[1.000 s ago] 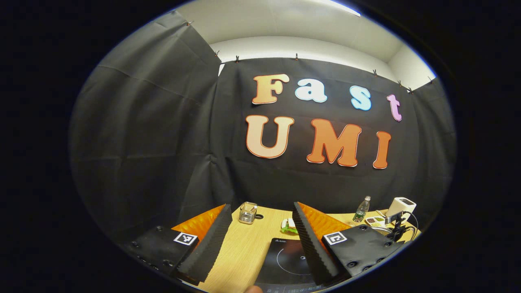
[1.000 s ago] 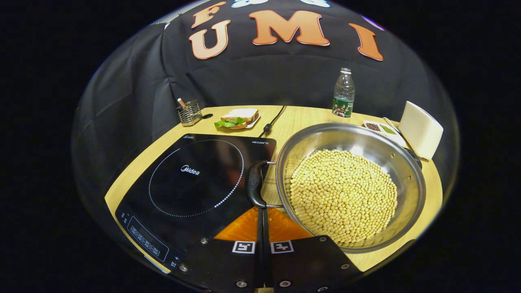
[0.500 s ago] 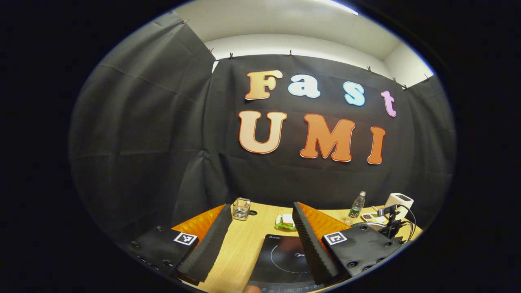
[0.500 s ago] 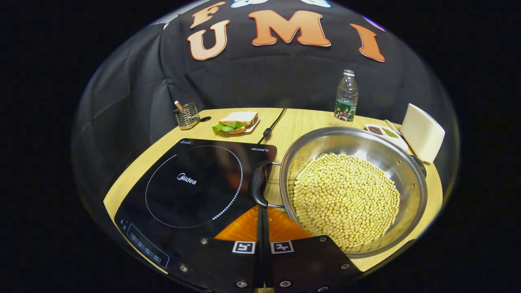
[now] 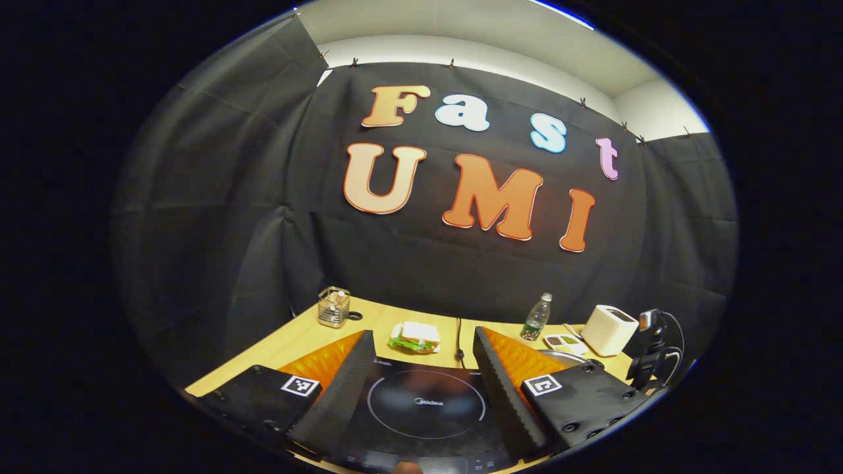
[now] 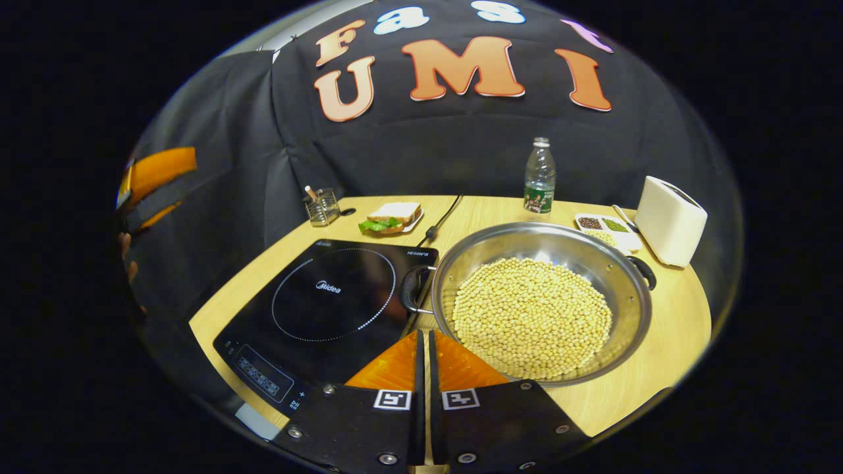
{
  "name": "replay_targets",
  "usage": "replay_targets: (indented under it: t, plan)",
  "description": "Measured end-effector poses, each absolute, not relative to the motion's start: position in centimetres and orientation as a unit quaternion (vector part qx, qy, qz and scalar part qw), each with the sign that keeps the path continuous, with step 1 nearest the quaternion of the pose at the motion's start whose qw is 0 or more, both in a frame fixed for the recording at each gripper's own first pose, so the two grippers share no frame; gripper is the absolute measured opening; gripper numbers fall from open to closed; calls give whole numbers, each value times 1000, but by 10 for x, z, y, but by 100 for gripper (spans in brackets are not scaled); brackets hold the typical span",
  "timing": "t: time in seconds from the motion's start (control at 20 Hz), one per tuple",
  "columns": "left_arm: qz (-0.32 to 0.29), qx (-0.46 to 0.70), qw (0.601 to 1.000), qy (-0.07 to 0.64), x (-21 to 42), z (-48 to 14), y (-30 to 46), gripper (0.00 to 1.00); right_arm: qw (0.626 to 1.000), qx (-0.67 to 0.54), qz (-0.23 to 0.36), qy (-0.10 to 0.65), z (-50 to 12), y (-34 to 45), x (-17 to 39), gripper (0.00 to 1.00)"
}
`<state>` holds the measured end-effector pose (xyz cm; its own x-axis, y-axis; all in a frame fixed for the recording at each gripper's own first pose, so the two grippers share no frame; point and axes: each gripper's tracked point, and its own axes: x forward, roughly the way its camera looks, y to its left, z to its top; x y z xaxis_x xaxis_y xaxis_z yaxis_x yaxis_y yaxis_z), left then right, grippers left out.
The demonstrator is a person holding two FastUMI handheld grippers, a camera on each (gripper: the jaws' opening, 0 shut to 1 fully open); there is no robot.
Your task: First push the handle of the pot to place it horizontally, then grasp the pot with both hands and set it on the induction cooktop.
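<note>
A steel pot (image 6: pixel 546 230) full of pale beans sits on the wooden table, right of the black induction cooktop (image 6: pixel 329 296). Its dark left handle (image 6: pixel 411 289) lies over the cooktop's right edge, and its right handle (image 6: pixel 645 271) points toward the toaster. My right gripper (image 6: pixel 423 336) is shut with only a thin slit between its fingers, holding nothing, a short way in front of the left handle. In the left gripper view, my left gripper (image 5: pixel 423 332) stands open above the cooktop (image 5: pixel 425 401), which shows between its fingers. The pot's rim (image 5: pixel 560 355) peeks out behind the right finger.
Along the back of the table stand a wire holder (image 6: pixel 323 207), a sandwich on a plate (image 6: pixel 392 217), a power cable (image 6: pixel 442 217), a water bottle (image 6: pixel 540 174), a small dish tray (image 6: pixel 602 225) and a white toaster (image 6: pixel 668 220). A hand with the left gripper (image 6: pixel 155 181) shows at far left.
My right gripper has drawn back from the pot's left handle, so the pot looks smaller. My left gripper has swung so the cooktop now lies between its fingers.
</note>
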<state>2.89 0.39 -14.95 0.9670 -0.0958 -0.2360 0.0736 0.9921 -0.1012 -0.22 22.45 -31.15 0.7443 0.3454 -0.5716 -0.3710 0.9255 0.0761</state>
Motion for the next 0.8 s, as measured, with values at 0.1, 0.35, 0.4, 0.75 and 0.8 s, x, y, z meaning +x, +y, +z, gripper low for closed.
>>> replay_targets:
  t: [0.1, 0.35, 0.4, 0.75, 0.8]
  plan:
    - [-53, -55, 989, 126, 32, -161, -18, 97, 944, -8, 179, 277, -291, 199, 2, 8]
    - [-66, -47, 987, 139, 44, -194, -69, 97, 963, 13, 118, 241, -268, 124, 26, 43]
    - [-69, -42, 986, 145, 47, -203, -80, 99, 965, 13, 105, 239, -267, 110, 31, 51]
    - [-87, -44, 974, 205, 74, -271, -140, 98, 973, 23, 50, 224, -265, 37, 72, 83]
    - [-86, -38, 972, 217, 79, -284, -145, 98, 974, 20, 42, 224, -269, 28, 81, 90]
